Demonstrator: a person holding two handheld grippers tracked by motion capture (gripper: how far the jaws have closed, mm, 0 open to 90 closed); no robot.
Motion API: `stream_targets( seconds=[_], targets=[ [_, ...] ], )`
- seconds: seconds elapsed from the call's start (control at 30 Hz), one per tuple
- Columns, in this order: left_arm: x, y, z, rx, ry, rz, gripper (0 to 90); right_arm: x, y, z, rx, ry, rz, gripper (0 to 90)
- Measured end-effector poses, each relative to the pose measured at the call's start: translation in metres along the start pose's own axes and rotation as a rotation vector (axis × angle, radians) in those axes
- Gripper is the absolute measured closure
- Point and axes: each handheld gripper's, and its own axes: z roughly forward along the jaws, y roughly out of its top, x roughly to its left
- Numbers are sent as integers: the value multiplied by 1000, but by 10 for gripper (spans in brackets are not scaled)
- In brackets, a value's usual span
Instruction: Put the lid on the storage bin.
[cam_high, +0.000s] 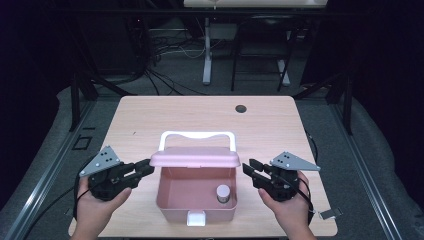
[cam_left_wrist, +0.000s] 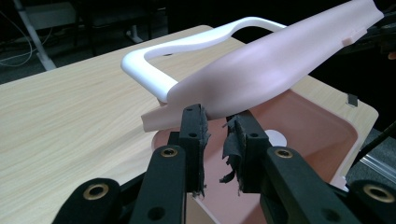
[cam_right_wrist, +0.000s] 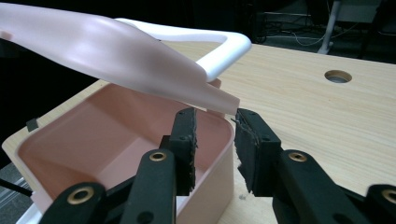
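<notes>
Two hand-held grippers flank the half-raised lid of a pink box in the middle of a wooden table.

The left gripper (cam_high: 145, 167) and right gripper (cam_high: 248, 166) hang beside the ends of the lid (cam_high: 195, 159), jaws spread, pinching nothing. The box (cam_high: 172, 206) holds a small jar (cam_high: 223, 192). To move the lid well, nip both corners evenly and swing together, avoiding the white handle (cam_high: 197, 134).

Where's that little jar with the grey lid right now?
In the high view, the small jar stands inside the open pink box, in its near right corner, below the raised lid and closest to the right gripper.
</notes>
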Motion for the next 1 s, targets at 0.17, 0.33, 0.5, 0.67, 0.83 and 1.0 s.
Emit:
stream_targets(
  seconds=[0.17, 0.33, 0.5, 0.67, 0.83, 1.0],
  targets=[
    [-2, -2, -2, -5, -4, 5, 754, -5, -5, 3, 2, -31, -3, 665],
    [-5, -4, -4, -5, -7, 5, 748, -9, -9, 5, 2, -37, 12, 633],
    [-6, -7, -6, -10, -15, -2, 742, -12, -12, 5, -14, -52, 17, 596],
    [-6, -11, -6, -10, -20, -2, 734, -16, -16, 7, -22, -59, 21, 558],
    [-7, -15, -5, -14, -22, -5, 725, -19, -23, 12, -13, -74, 27, 524],
    [-8, -18, -5, -11, -27, -6, 722, -23, -28, 15, -12, -83, 38, 514]
  ],
)
